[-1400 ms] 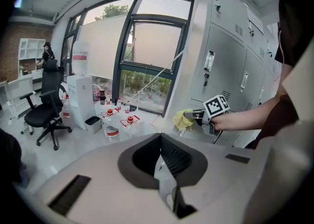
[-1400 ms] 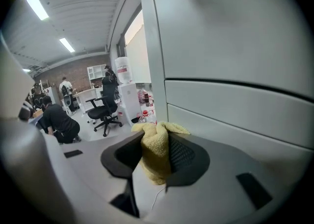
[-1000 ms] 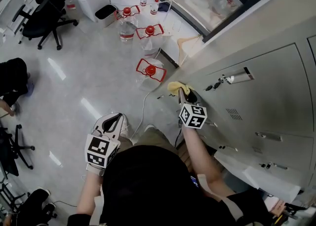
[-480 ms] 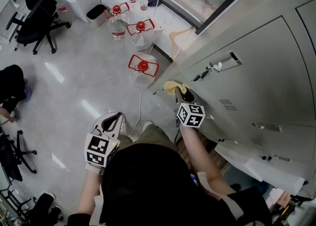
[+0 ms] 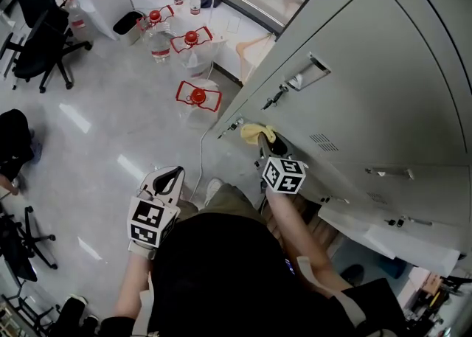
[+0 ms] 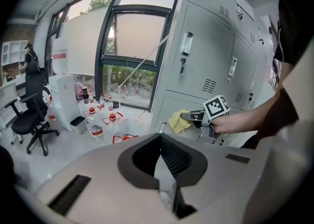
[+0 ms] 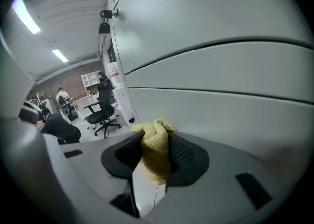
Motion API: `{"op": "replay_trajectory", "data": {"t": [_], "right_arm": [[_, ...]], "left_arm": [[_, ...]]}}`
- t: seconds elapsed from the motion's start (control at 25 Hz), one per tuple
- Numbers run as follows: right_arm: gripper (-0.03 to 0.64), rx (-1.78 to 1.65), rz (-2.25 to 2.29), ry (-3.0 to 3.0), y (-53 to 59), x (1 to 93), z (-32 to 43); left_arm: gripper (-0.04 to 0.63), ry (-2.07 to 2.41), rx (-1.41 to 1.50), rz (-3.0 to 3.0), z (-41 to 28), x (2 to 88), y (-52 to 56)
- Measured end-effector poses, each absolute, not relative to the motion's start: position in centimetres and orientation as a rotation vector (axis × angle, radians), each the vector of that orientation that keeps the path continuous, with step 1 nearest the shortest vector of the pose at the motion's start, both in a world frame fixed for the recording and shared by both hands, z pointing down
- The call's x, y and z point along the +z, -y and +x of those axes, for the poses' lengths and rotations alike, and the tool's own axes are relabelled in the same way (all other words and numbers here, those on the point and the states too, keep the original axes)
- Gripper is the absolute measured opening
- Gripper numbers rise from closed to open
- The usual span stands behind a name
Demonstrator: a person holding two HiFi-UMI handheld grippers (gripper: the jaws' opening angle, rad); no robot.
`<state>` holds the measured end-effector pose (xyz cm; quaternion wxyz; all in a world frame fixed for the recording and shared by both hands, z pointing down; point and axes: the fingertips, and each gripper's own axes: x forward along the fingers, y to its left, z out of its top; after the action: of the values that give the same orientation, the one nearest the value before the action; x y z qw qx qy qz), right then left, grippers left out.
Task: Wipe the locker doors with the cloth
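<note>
Two ways to go wrong from here. Could lose the cloth if dragged hard along the locker door: pinched only by its lower part in the right gripper, with a loose tuft standing above the jaws, so liable to be tugged out by friction or by a panel seam. Could also catch on the latch handle or the key lock beside it (both proud of the panel, further up from the wad), or scrape bare jaw tips on the paint if tilted too flat. Worth keeping the tuft, not the tips, toward the metal.

Looks yellow, fluffy, bunched into a small folded wad; dry or damp, cannot tell. Sits clamped between the right jaws near the left edge of the locker door, close by the seam between two doors. Appears pressed to the grey face or just off it, hard to say which.

Left gripper low over the floor, well apart from the locker door; jaws drawn together, nothing between them.
</note>
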<state>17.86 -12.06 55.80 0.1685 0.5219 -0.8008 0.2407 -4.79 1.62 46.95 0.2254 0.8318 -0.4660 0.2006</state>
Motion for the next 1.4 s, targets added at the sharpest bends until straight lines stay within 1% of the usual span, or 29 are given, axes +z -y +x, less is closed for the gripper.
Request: {"op": "replay_trajectory", "data": {"t": [0.72, 1.04, 1.4], "right_arm": [[0.141, 0.765, 1.597, 2.188, 7.7, 57.1, 27.4], [0.143, 0.788, 1.647, 2.146, 6.7, 58.4, 29.5], [0.144, 0.805, 1.674, 2.086, 6.6, 60.2, 30.1]], "left_arm": [[0.008, 1.17, 0.572, 2.361, 3.1, 48.2, -2.1], [0.008, 1.145, 0.594, 2.358, 4.1, 48.9, -2.8], [0.008, 1.15, 0.605, 2.336, 3.1, 49.4, -3.3]]}}
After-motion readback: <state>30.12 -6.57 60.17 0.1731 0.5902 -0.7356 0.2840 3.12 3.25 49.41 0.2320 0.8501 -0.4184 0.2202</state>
